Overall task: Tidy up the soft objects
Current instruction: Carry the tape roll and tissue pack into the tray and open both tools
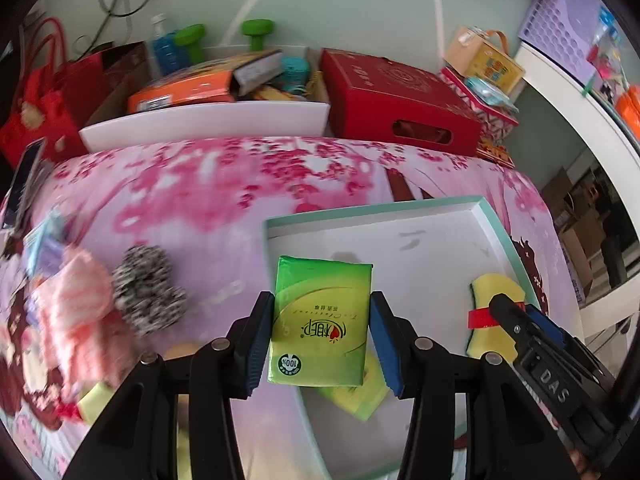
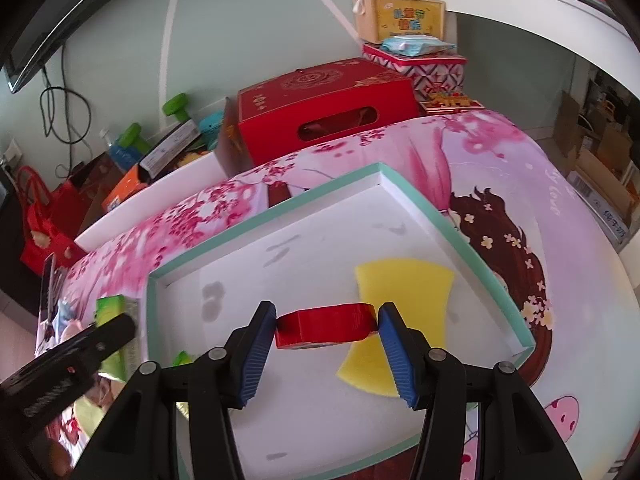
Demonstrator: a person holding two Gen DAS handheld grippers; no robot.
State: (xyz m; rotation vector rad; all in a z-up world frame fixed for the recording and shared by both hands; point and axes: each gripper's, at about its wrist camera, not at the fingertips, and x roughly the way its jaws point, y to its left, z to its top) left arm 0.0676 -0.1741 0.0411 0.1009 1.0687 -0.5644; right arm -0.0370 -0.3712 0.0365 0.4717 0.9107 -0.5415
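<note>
Tissue pack (image 1: 322, 320), green, clamped between my left gripper's (image 1: 322, 340) blue pads, jaws about half open, above the near-left edge of the tray (image 1: 496, 216). My right gripper (image 2: 327, 330), likewise half open, pinches a red tape roll (image 2: 326, 325) over the yellow sponge (image 2: 404, 284) lying inside the tray. Left of it, a speckled scrubber (image 1: 146, 290) and pink cloth (image 1: 76, 300) rest on the floral sheet (image 1: 224, 184). Beyond stands a red box (image 1: 396, 102).

A pale green wall (image 2: 248, 32) with thin white curved lines rises behind a bed covered in a pink blossom-print sheet (image 1: 224, 184). A dark screen (image 2: 44, 36) hangs high on the wall, black cables (image 2: 60, 112) dangling below it. A white shelf (image 1: 576, 92) juts out at the right edge; beyond it, cardboard boxes (image 2: 600, 172) sit on the floor in daylight.
</note>
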